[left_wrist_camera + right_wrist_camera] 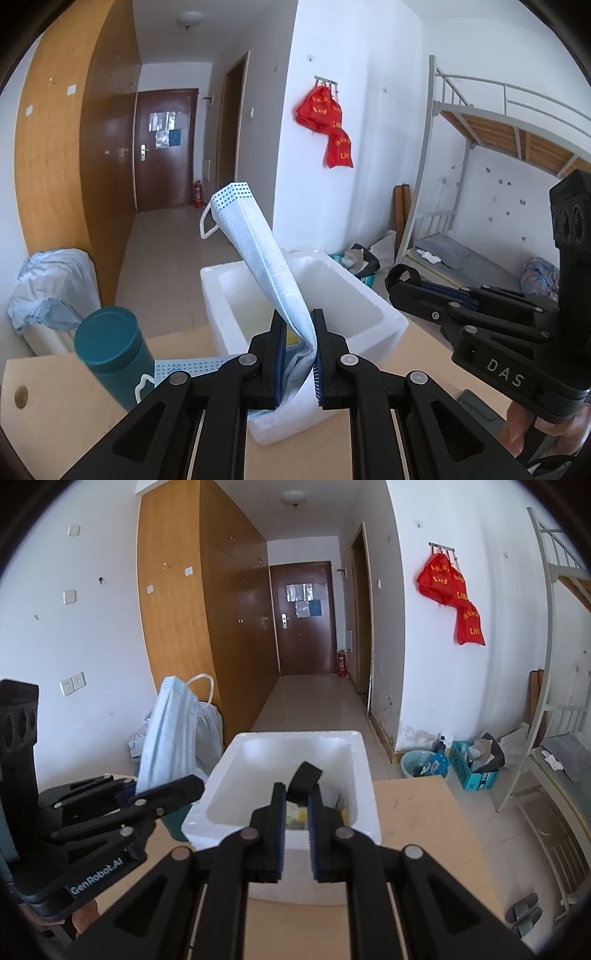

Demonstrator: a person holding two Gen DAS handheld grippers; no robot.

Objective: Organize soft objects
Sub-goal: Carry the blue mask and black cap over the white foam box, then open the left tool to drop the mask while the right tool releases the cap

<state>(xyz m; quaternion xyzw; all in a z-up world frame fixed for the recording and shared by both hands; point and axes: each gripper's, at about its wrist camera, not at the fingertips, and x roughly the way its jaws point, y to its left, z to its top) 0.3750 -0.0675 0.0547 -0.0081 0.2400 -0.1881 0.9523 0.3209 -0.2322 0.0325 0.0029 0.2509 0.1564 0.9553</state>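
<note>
- The left gripper (298, 354) has its jaws clamped on one end of a blue face mask (258, 251); the rest of the mask stands up and leans away from the jaws, its white ear loop (207, 225) dangling at the far end, raised above the near edge of the box.
- The right gripper (296, 830) has its jaws pinched on a small black strap-like piece (304, 777), held over the box interior; what the piece is cannot be told.
- Just beyond both jaws sits the white foam box (364, 775) on the table (410, 805). Yellowish items (301, 814) already lie at its bottom, so some sorting looks done.
- My reading: two items are mid-transfer, neither yet released into the box.
- Still left on the table: a second blue mask (184, 367) lying flat beside a teal cup (110, 343), touching or just against the cup's base.
- Judged from this, the task is partway along: drop both held items, then fetch the flat mask.
- Whether other soft objects remain outside these views cannot be told.
</note>
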